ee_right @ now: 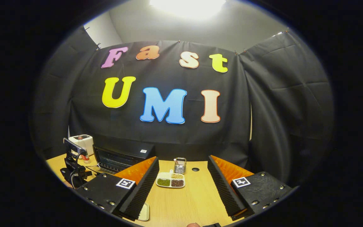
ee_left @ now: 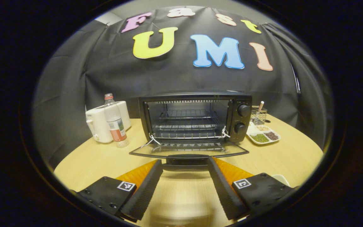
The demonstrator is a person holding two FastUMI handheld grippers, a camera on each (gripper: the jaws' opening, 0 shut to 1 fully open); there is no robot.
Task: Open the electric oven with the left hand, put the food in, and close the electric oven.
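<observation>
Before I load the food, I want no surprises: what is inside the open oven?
Inside the oven there are bare wire racks, with no food on them in the left gripper view. The door lies folded down in front. The cavity's floor is hidden behind the lower rack.

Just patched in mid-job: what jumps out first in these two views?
The electric oven at the table's centre, its glass door dropped flat open and its wire racks bare. The left gripper hangs open just before the door's handle. To the oven's right sits a divided dish of grains, which the open right gripper faces.
</observation>
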